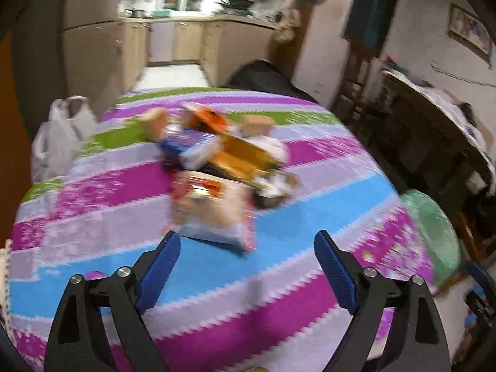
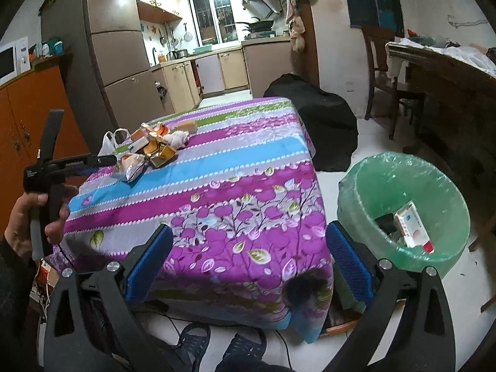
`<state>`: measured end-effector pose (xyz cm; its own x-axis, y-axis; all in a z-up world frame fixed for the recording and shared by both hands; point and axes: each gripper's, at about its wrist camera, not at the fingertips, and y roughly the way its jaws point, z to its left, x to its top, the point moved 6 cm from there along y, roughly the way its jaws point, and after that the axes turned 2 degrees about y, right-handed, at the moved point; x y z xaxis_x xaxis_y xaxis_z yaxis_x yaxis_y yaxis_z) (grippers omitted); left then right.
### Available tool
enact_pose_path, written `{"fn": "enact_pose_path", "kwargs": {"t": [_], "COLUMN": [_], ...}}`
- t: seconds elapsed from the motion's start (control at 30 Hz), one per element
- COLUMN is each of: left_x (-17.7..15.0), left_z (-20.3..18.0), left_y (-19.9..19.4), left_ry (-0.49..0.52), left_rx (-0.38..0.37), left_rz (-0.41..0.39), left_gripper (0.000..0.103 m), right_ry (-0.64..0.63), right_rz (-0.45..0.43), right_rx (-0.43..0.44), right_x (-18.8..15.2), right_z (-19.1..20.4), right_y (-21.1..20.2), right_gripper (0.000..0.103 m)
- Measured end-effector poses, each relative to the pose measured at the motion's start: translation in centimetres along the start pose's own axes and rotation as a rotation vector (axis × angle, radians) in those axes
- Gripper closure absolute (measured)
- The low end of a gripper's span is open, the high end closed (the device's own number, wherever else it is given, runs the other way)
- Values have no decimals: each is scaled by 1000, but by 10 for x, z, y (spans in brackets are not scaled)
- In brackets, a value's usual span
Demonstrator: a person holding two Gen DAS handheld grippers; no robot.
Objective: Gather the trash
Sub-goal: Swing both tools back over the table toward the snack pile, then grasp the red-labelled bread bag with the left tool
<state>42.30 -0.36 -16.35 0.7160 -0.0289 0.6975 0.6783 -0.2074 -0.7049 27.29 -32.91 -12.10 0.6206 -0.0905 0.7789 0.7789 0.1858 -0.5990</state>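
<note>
A pile of trash (image 1: 223, 155) lies on the table with the striped, flowered cloth (image 1: 279, 279): a snack bag (image 1: 210, 210) nearest, then a gold box (image 1: 238, 158), a blue-white packet (image 1: 189, 142), an orange wrapper (image 1: 204, 117) and two brown boxes. My left gripper (image 1: 247, 235) is open just short of the snack bag, with nothing between its fingers. The left wrist view is blurred. In the right wrist view my right gripper (image 2: 249, 226) stands open and empty over the table's near edge. A hand holds the left gripper (image 2: 107, 158) next to the snack bag (image 2: 130, 167).
A green-lined bin (image 2: 365, 186) stands on the floor right of the table, with a white-and-red box (image 2: 414, 226) inside. A white plastic bag (image 1: 59, 136) hangs at the table's far left. A black bag (image 2: 322, 114), a wooden chair (image 2: 384, 71) and an orange cabinet (image 2: 28, 114) surround it.
</note>
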Motion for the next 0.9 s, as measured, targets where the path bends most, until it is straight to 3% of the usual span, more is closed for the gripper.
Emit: {"fn": "enact_pose_path", "kwargs": {"t": [0.07,0.23,0.4,0.47,0.53,0.7,0.77,0.9], "left_x": [5,17,20,19,18,15,11,1], "left_z": [17,29,33,33,30,34,39,52], "left_y": [5,46,72,83,88,78,69,44], "left_ry": [-19,-42,-45,-36,-39,-54,-66,-96], "left_rx": [39,-30,-19,-8,-5,-2,-19,-37], "left_rz": [-21,77,114,132,132,105,95,56], "left_gripper": [10,9,9,15,33,45,47,48], "right_ry": [-4,-11,-41,-58,-81,-184,-241,-318], "right_rz": [6,23,39,42,41,28,33,96], "right_rx": [0,6,14,16,27,109,178,327], "right_x": [-3,-10,-9,-3,5,36,52,82], "right_z": [3,12,20,23,30,60,83,131], "right_y": [1,8,14,17,21,36,50,96], "right_gripper": [8,7,7,7,8,8,13,37]}}
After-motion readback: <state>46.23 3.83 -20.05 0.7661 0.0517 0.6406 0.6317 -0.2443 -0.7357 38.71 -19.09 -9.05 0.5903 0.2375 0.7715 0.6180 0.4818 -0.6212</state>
